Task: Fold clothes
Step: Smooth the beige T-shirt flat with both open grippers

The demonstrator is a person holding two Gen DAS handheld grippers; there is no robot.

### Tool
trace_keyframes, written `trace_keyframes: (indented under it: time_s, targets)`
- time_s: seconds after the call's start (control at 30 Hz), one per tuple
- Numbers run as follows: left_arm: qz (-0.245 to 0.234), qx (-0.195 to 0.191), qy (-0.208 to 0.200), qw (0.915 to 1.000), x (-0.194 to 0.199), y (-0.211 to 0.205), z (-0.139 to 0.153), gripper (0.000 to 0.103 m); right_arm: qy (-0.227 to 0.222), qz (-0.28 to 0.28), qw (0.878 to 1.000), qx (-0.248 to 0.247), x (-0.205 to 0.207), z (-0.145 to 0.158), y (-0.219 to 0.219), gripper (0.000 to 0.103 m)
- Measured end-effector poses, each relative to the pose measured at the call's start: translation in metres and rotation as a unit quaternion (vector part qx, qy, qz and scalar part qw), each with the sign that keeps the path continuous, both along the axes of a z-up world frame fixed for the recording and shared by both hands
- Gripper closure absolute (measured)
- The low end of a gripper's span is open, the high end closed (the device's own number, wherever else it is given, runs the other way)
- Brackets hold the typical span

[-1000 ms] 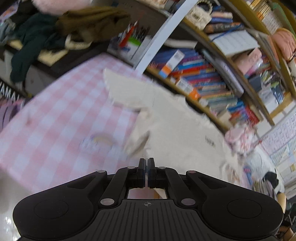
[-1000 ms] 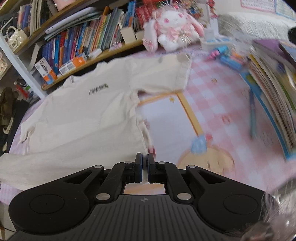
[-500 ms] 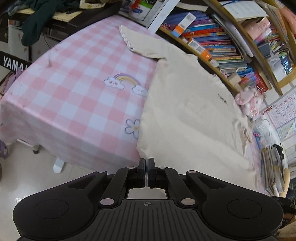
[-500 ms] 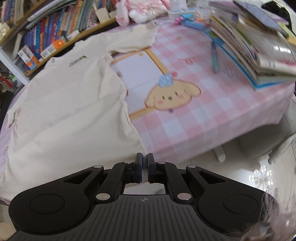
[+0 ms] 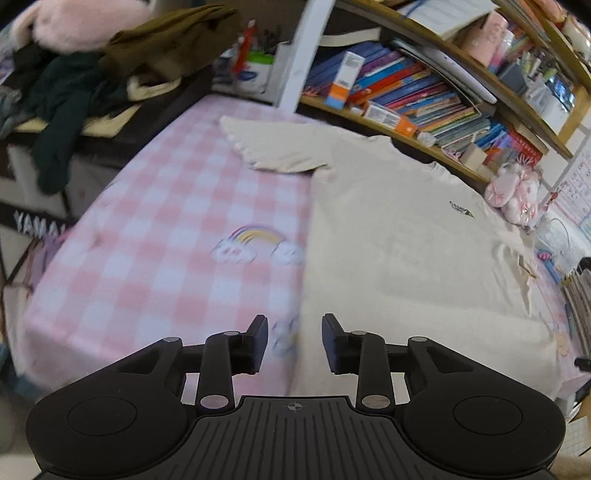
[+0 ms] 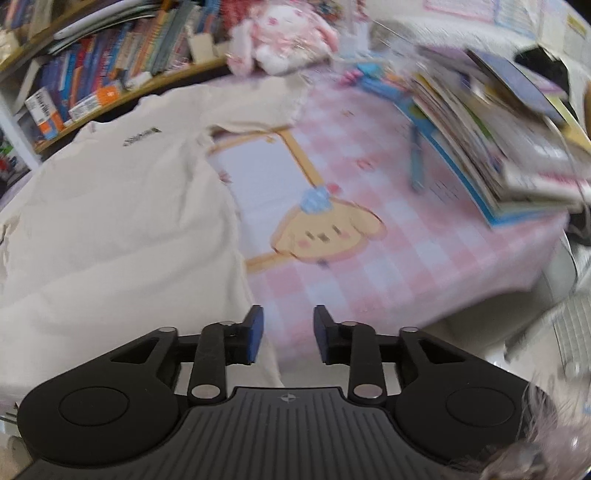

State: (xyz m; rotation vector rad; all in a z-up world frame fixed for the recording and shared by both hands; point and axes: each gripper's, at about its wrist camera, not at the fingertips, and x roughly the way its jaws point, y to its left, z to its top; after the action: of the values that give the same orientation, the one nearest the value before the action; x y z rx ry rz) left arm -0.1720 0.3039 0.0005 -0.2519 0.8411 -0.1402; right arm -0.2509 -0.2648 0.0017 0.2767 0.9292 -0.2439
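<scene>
Left wrist view: your left hand-held gripper (image 5: 294, 341) hangs released, jaws apart, nothing between them. It sits low over the near edge of the surface (image 5: 147, 236), right at the left side seam of the shirt (image 5: 406, 258).

Shirt: cream tee, spread flat and face up, small dark chest print visible. Collar end points toward the bookshelf (image 5: 424, 99); hem end lies nearest you, at the near edge. One sleeve juts out to the left, laid flat on the pink check cloth.

Right wrist view: your right hand-held gripper (image 6: 287, 334) is likewise released and empty, over the surface (image 6: 406, 266) just beside the shirt's (image 6: 110, 229) right hem corner. The other sleeve spreads toward the plush toy (image 6: 284, 33). A book stack (image 6: 498, 129) sits well apart on the right.

Progress, judged from this alone: no fold shows anywhere — both sleeves out, body full length, fabric smooth. All the folding is left: sleeves in, sides over, hem up. Both views are motion-blurred, so small creases cannot be ruled out.
</scene>
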Motion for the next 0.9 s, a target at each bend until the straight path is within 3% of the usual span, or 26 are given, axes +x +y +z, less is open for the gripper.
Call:
trace_keyframes:
  time_s: [0.2,0.33,0.47,0.57,0.9]
  targets:
    - [0.007,0.023,0.003,0.9997,0.035,-0.024,-0.022,0.071,-0.006,0.026,0.999,-0.024,0.049,-0.021,0.024,0.062]
    - [-0.003,0.045,0.015,0.9989,0.043,-0.037,-0.03,0.071,0.002,0.035,0.999,-0.033,0.059,-0.028,0.028,0.063]
    - [-0.015,0.06,0.024,0.9978,0.044,-0.045,-0.035,0.071,0.01,0.044,0.998,-0.042,0.067,-0.035,0.031,0.072]
    - [-0.015,0.059,0.025,0.9978,0.045,-0.048,-0.035,0.069,0.015,0.049,0.998,-0.045,0.071,-0.039,0.031,0.097]
    - [-0.023,0.058,0.029,0.9976,0.044,-0.051,-0.035,0.069,0.005,0.027,0.998,-0.049,0.071,-0.04,0.029,0.099]
